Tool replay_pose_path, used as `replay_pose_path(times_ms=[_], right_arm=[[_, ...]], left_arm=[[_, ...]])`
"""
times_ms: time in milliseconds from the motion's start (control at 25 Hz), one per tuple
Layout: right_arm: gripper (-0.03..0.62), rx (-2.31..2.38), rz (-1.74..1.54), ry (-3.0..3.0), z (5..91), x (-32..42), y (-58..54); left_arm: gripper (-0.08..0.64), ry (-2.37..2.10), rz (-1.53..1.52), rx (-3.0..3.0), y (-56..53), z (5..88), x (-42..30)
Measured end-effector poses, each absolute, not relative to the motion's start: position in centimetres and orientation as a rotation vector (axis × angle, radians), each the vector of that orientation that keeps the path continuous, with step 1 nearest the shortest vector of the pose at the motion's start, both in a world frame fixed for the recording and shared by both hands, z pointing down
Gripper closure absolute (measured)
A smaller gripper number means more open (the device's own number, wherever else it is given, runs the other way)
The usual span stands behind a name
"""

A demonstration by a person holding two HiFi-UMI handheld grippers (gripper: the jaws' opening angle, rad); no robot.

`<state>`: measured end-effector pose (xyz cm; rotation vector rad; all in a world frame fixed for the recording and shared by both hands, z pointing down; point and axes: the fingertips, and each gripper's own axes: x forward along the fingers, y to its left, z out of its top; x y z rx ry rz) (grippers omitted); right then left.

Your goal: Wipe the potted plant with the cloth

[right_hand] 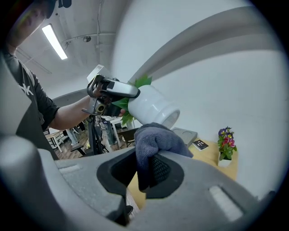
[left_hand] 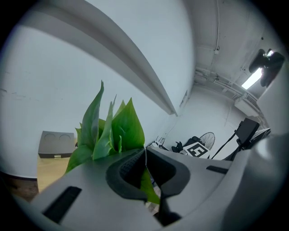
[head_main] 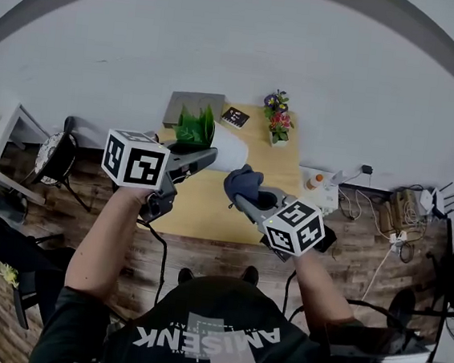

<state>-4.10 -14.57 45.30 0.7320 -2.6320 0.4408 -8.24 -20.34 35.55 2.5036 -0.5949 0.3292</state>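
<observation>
The potted plant hangs in the air on its side, its white pot pointing right and its green leaves pointing left. My left gripper is shut on the leaves at the pot's mouth, and one leaf runs down between the jaws. My right gripper is shut on a bunched blue-grey cloth. The cloth sits just below the pot's base end. I cannot tell whether it touches the pot.
A wooden table lies under both grippers. At its far edge stand a grey box, a black card and a small pot of coloured flowers. A chair is at the left, and cables lie on the floor at the right.
</observation>
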Motion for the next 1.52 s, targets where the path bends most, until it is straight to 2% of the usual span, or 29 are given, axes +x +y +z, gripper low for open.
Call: replay_pose_path(times_ms=[480,920,1520], right_arm=[[0.555,0.947,0.466,-2.660,43.0,2.6,-16.9],[0.555,1.027,0.440,-2.640,43.1,7.7,-19.2],[0.555,1.071,0.513,-2.631,44.7,13.7,-22.4]], left_arm=[[0.548,-0.742,0.568,2.453,-23.5,41.4,-7.9],[0.545,-0.888,1.026,2.455,-26.7,49.6,-6.8],[0.535,-0.802,1.321,2.460,-29.9,59.1,1.8]])
